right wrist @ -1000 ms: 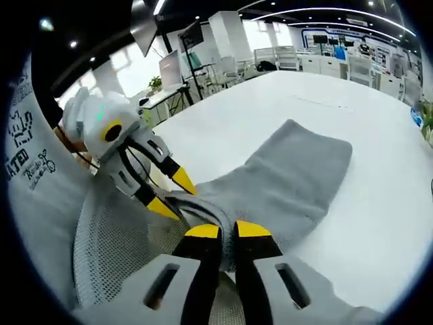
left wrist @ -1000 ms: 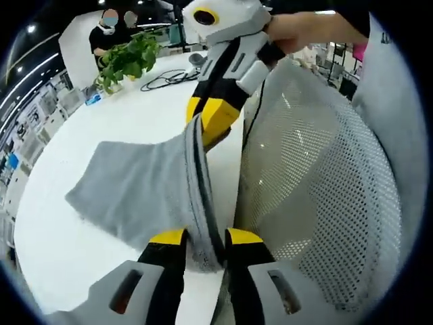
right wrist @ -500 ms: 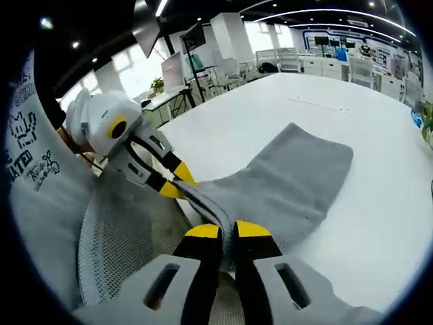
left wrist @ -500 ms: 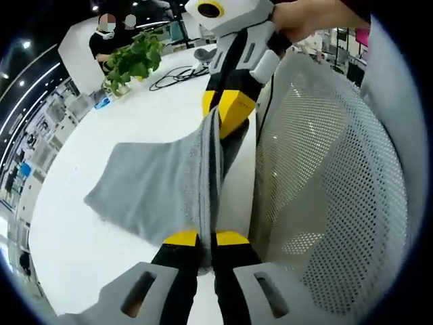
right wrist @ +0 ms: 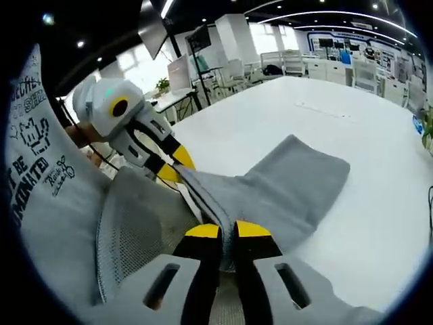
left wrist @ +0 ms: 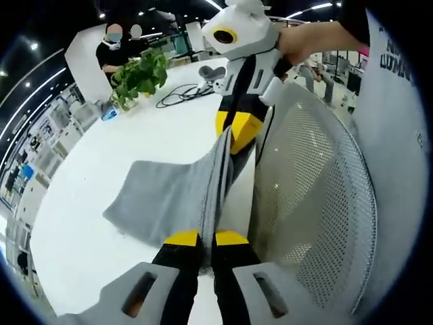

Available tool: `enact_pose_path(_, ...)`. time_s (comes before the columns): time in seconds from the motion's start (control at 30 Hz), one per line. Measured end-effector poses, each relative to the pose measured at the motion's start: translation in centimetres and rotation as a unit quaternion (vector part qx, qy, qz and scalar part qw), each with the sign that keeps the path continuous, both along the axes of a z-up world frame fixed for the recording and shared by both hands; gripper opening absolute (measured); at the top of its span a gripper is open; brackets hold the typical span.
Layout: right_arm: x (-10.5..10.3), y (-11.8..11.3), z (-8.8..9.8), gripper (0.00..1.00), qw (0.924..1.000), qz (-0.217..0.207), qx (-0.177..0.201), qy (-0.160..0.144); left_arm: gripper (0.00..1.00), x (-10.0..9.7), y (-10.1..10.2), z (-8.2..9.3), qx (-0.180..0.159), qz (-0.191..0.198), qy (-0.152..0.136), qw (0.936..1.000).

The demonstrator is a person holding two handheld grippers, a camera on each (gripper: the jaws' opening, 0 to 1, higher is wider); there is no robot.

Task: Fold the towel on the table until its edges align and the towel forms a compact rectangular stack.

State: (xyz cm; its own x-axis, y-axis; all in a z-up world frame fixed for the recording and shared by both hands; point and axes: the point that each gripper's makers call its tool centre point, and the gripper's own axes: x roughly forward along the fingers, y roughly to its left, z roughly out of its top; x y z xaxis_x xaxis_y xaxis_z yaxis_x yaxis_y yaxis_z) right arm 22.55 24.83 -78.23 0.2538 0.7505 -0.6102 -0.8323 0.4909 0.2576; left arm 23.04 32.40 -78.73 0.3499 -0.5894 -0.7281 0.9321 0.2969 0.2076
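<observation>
1. Towel: a grey terry cloth towel lies partly on the round white table, with its near edge lifted off the surface and stretched taut between the two grippers.
2. In the left gripper view, the left gripper has its yellow-tipped jaws pressed together on one corner of that raised edge.
3. In the same view, the right gripper comes in from the far right, its yellow jaws pinched tight on the other corner.
4. The held edge runs as a straight ridge from near to far; the rest of the towel slopes down to the left onto the table.
5. In the right gripper view, the towel's long axis reaches away from the grippers toward the far right, its far end flat on the table.
6. A white mesh chair back stands just right of the table edge.
7. A green potted plant and a black cable sit at the table's far side.
</observation>
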Motion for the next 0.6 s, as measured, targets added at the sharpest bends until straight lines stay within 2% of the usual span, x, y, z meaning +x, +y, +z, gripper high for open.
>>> enact_pose_path(0.1, -0.3, -0.2, 0.6, 0.04, 0.9999, 0.014, -0.005, -0.002, 0.06, -0.3, -0.2, 0.6, -0.022, 0.009, 0.013, 0.9996)
enact_pose_path(0.3, -0.9, -0.2, 2.2, 0.04, 0.9995, 0.032, 0.005, 0.008, 0.06, -0.8, -0.1, 2.3, -0.039, 0.01, 0.018, 0.999)
enact_pose_path(0.37, -1.1, -0.2, 2.5, 0.04, 0.9993, 0.036, 0.007, 0.01, 0.05, -0.9, -0.3, 3.2, -0.06, 0.015, 0.018, 0.9979)
enact_pose_path(0.4, -1.2, -0.3, 2.6, 0.04, 0.9991, 0.04, 0.009, 0.01, 0.05, -1.0, -0.4, 3.5, -0.073, 0.019, 0.028, 0.9968)
enact_pose_path(0.6, -0.9, -0.4, 3.3, 0.04, 0.9988, 0.036, 0.024, 0.024, 0.05, -0.7, -0.6, 4.1, -0.089, 0.022, 0.033, 0.9952)
